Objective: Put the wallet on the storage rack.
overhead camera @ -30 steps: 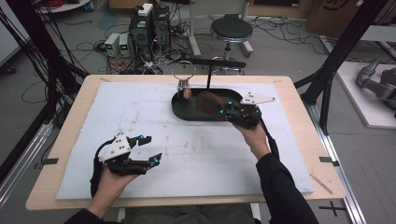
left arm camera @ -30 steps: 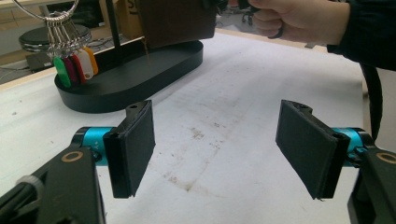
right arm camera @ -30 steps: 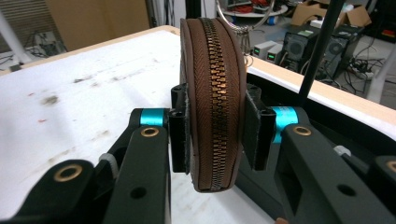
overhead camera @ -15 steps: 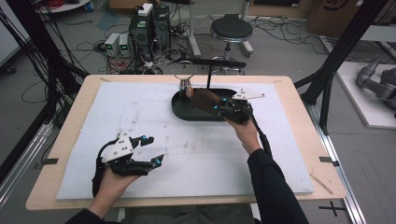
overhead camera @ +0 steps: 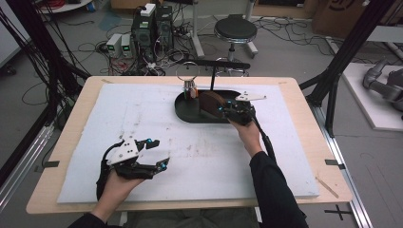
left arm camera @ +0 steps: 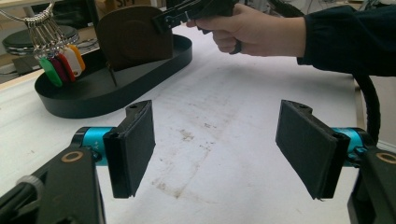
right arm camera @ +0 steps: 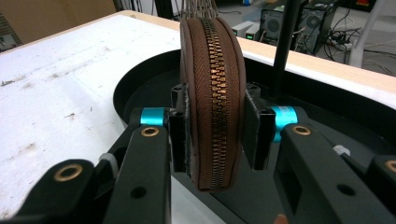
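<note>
Clamping a brown, rounded zippered leather pouch (right arm camera: 212,93) between its two black pads, the right gripper (right arm camera: 214,126) holds the pouch on edge, its brass zipper running up the middle toward the camera in the right gripper view. The pouch stands upright over the black oval tray (overhead camera: 187,110), which sits on the far middle of the white foam sheet (overhead camera: 142,118) covering the wooden table (overhead camera: 304,99). In the high view the right gripper (overhead camera: 227,108) reaches over the tray's near right rim, with the person's right hand (overhead camera: 247,135) and dark sleeve behind it.

A thin black post (overhead camera: 212,78) rises from the tray, and a metal ring of keys with coloured plastic tags (left arm camera: 58,58) (green, dark red, white and orange) hangs at the tray's left end; what it hangs from I cannot tell.

The left gripper (overhead camera: 154,152) rests low near the front left of the sheet, held in the person's left hand (overhead camera: 114,183), well apart from the tray. Its jaws stand wide, with nothing between the two flat black pads (left arm camera: 135,147) but the stained white sheet. Beyond the table lie a black round stool (overhead camera: 234,29), computer cases (overhead camera: 152,23) and loose cables on the floor.
</note>
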The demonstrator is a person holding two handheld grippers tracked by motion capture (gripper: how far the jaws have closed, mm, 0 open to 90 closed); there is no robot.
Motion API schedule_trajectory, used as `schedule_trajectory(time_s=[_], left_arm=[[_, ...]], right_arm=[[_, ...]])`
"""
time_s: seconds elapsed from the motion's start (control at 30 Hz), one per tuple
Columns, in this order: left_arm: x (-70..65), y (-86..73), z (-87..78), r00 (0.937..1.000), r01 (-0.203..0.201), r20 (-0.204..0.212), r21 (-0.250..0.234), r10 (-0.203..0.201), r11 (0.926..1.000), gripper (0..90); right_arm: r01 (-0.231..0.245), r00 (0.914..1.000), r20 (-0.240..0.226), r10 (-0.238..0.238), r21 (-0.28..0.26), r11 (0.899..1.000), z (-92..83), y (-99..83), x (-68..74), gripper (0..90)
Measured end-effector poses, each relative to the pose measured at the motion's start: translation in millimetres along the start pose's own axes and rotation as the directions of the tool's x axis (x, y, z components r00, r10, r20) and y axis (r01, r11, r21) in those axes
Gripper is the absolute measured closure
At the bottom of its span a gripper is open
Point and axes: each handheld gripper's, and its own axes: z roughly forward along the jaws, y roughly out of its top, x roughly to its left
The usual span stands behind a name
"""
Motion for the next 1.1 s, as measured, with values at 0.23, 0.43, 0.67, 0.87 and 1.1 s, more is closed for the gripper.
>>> schedule_trajectory(time_s=[0.23, 0.43, 0.67, 0.87, 1.1], left_arm=[[-1.6, -0.1, 1.5, 0.9999, -0.005, 0.014, 0.005, 0.005, 1.0000, 28.3], [-1.8, -0.4, 1.7, 0.9998, -0.003, 0.018, 0.004, 0.003, 1.0000, 28.3], [-2.5, -0.4, 2.3, 0.9997, -0.008, 0.024, 0.004, 0.007, 1.0000, 28.3], [-2.9, -0.6, 2.5, 0.9996, -0.006, 0.026, 0.005, 0.005, 1.0000, 28.3], [-2.5, -0.9, 2.0, 0.9997, -0.008, 0.021, 0.007, 0.008, 0.9999, 28.2]], right_arm=[[-0.001, 0.9994, 0.036, 0.001, 0.002, 1.000, 4.5, -3.5, -2.7, 68.7], [0.009, 0.9973, 0.073, -0.011, 0.030, 1.000, 7.3, -6.8, -4.3, 68.6], [0.027, 0.9961, 0.084, -0.029, 0.033, 0.999, 11.7, -9.7, -2.3, 68.6], [0.027, 0.9957, 0.088, -0.030, 0.028, 0.999, 13.4, -10.8, -3.4, 67.8], [0.039, 0.9951, 0.088, -0.044, 0.054, 0.998, 12.3, -10.7, -3.9, 64.9]])
